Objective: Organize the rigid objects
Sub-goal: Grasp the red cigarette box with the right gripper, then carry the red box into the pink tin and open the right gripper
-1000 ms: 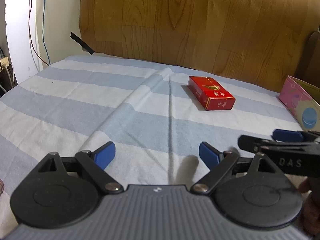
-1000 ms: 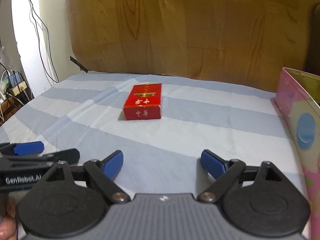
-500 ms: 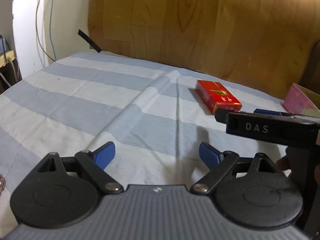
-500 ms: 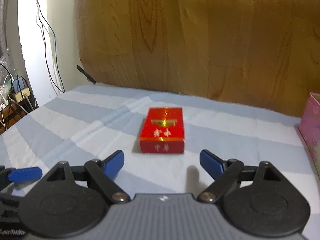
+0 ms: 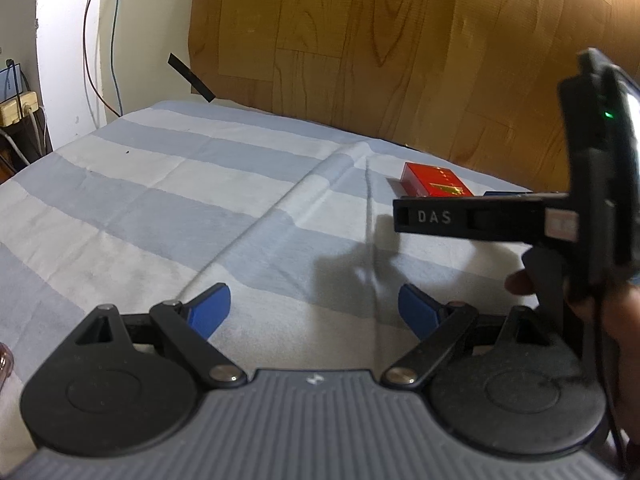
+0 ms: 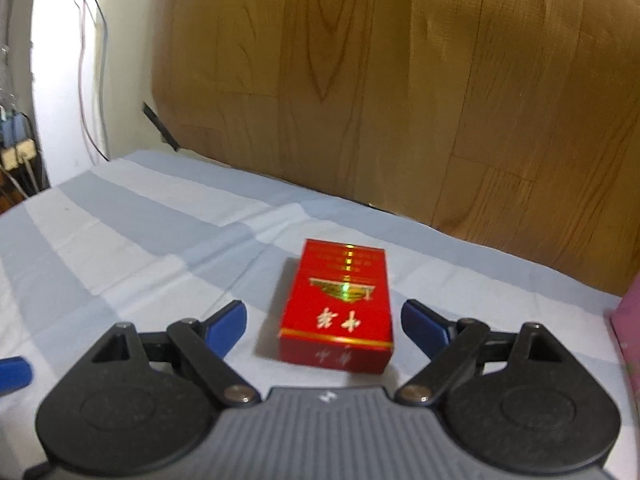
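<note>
Right gripper (image 6: 324, 322) hangs low over the bed (image 6: 120, 240) with its blue fingers (image 6: 226, 320) spread wide and empty, and the red box (image 6: 336, 312) lies flat on the striped sheet right ahead, its near end sitting about level with the fingertips and roughly centred in the gap. Neither pad seems to touch it, though the view is a little blurred, so a light brush on one side cannot be ruled out. To take the box well, the gripper should slide forward along the box's long axis until the pads stand beside the middle of the long sides, keeping low but clear of the soft sheet so no fold gets pinched. Closing should be square to the sides; a skewed grip would likely twist the smooth cardboard out. The squeeze should be gentle, since a light carton probably dents easily. A pink container (image 6: 626, 340) shows at the right edge and is likely where the box belongs. Left gripper (image 5: 314, 308) is also spread and empty, near the bed's front, and is best kept clear.
</note>
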{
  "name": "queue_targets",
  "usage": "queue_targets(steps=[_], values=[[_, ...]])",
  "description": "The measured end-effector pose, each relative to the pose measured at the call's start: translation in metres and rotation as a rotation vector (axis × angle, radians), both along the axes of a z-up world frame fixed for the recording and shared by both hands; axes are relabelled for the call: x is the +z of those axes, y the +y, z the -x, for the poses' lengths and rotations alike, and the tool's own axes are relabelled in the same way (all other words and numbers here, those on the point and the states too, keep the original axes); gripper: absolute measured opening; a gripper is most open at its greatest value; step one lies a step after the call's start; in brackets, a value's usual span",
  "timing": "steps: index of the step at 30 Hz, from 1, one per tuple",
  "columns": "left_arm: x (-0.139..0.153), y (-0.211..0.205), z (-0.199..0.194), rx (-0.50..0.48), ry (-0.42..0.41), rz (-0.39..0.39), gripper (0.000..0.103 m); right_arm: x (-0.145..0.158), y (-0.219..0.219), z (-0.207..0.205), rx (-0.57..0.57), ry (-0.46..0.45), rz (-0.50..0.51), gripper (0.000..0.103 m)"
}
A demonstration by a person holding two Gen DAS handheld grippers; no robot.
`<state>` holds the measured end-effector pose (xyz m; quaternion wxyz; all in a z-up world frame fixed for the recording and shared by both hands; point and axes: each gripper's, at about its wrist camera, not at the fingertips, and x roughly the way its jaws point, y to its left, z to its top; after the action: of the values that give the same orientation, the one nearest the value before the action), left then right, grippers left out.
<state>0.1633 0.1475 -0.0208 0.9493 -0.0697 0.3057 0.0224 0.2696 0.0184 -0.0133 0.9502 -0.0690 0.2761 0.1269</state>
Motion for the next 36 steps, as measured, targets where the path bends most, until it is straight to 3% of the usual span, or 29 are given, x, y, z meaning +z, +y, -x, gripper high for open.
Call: queue_targets(steps=[1, 3, 4, 5, 14, 22, 27, 28, 32, 36], values=[[0.000, 0.000, 0.000, 0.001, 0.000, -0.001, 0.093, -0.001, 0.000, -0.004, -0.007, 0.015, -0.002, 0.086], [0.000, -0.001, -0.001, 0.001, 0.001, -0.005, 0.093, -0.003, -0.003, -0.014, -0.010, 0.059, -0.024, 0.074], [0.000, -0.001, -0.001, 0.002, 0.001, -0.007, 0.093, -0.003, -0.006, -0.015, 0.008, 0.064, -0.055, 0.059], [0.000, -0.001, 0.000, 0.003, 0.001, -0.009, 0.093, -0.003, -0.008, -0.015, 0.025, 0.066, -0.073, 0.057], [-0.001, -0.001, -0.003, -0.003, 0.001, -0.024, 0.093, -0.005, -0.041, 0.038, 0.044, 0.072, -0.081, 0.057], [-0.003, -0.010, 0.000, -0.033, 0.004, -0.068, 0.093, -0.011, -0.108, 0.157, 0.070, 0.056, -0.053, 0.057], [-0.001, -0.031, 0.009, -0.082, -0.008, -0.147, 0.093, -0.019, -0.161, 0.238, -0.027, 0.026, -0.078, 0.057], [-0.001, -0.036, 0.014, -0.100, -0.003, -0.135, 0.093, -0.021, -0.170, 0.250, -0.067, 0.020, -0.057, 0.057], [0.004, -0.073, 0.044, -0.274, 0.003, 0.039, 0.093, -0.028, -0.213, 0.287, -0.194, 0.009, -0.103, 0.057], [0.014, -0.132, 0.071, -0.516, 0.036, 0.167, 0.092, -0.034, -0.246, 0.310, -0.297, -0.008, -0.145, 0.060]])
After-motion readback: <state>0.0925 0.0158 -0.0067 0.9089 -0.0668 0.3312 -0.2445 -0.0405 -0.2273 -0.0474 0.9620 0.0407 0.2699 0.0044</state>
